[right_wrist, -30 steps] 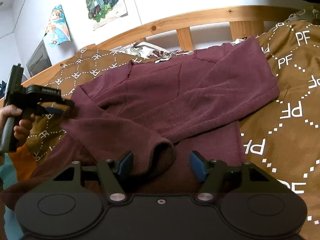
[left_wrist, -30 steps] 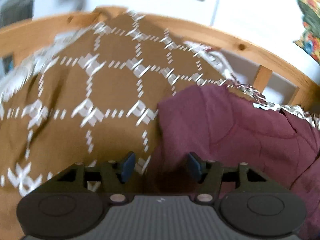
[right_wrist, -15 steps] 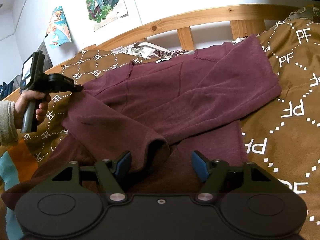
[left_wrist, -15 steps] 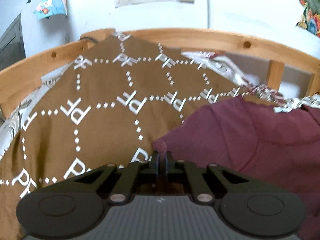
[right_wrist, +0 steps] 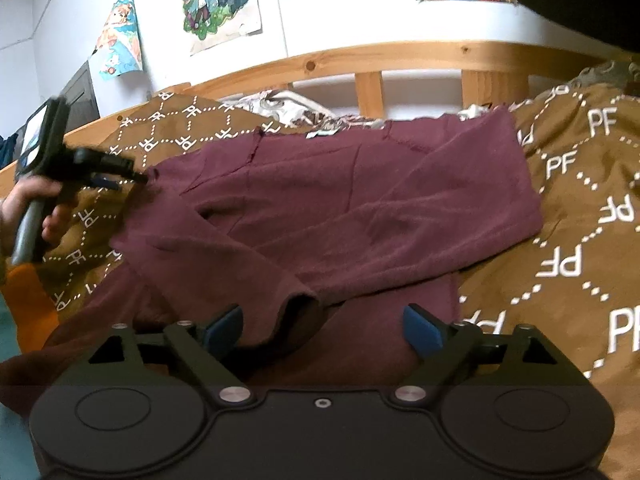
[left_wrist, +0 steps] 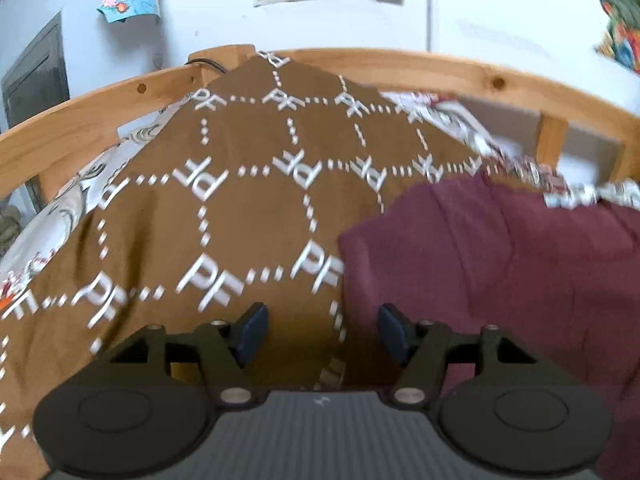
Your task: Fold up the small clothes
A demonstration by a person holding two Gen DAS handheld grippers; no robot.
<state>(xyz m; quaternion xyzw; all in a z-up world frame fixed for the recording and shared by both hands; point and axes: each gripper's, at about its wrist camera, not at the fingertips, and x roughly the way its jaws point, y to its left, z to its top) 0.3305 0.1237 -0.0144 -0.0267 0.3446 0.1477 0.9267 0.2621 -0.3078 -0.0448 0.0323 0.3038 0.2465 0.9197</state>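
One maroon sweater [right_wrist: 360,200], seemingly alone

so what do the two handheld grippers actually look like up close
Both are matte black plastic. The right gripper has two round discs on a smooth base, silver screws, linkage arms and blue pads. The left gripper matches it but with a ribbed grey base; from the side it shows a grey handle and a mounted screen.
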